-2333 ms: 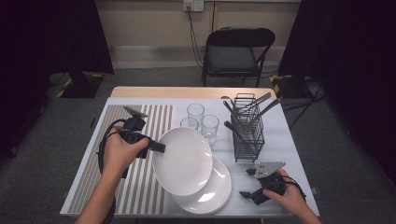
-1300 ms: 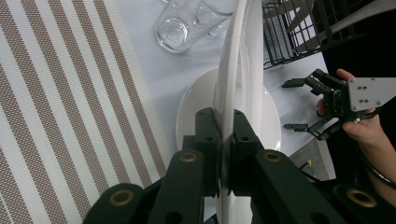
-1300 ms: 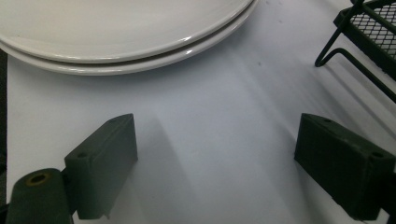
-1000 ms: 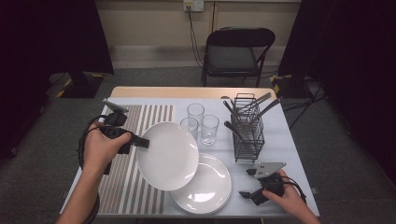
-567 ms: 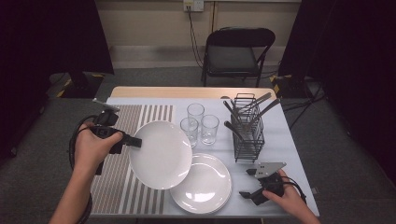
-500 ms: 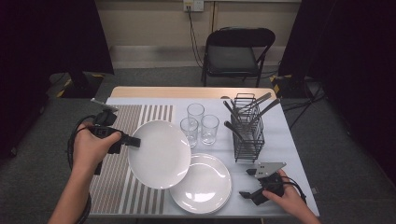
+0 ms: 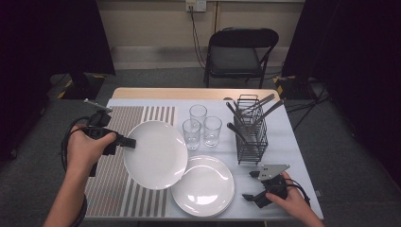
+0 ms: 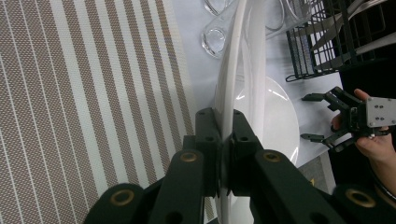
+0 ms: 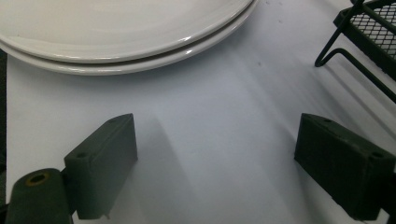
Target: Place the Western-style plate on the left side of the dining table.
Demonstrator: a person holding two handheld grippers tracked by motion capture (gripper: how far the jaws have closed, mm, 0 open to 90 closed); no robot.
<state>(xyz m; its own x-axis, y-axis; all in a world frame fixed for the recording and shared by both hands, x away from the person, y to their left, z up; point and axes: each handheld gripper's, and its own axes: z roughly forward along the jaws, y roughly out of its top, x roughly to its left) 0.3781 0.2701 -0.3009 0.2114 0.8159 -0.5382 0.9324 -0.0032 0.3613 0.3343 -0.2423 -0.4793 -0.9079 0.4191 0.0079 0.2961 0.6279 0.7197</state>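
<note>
Bright overhead light glares off the white plates [image 7: 203, 189] (surroundings stay dark), and the nearest tongs look perhaps slightly soft.

The left gripper [image 7: 128, 142] is matt black, its two blocky jaws hinged on arms set with brass-coloured rivets and small dark screws; a black cable loops from its body on the side away from the wire rack [image 7: 250, 135], and a slim grey plate sits on top. The right gripper [image 7: 253, 186], just in front of that rack, is the same black build with a grey three-cornered plate dotted with screws; both forearms are bare, no sleeves reaching the wrists.
</note>
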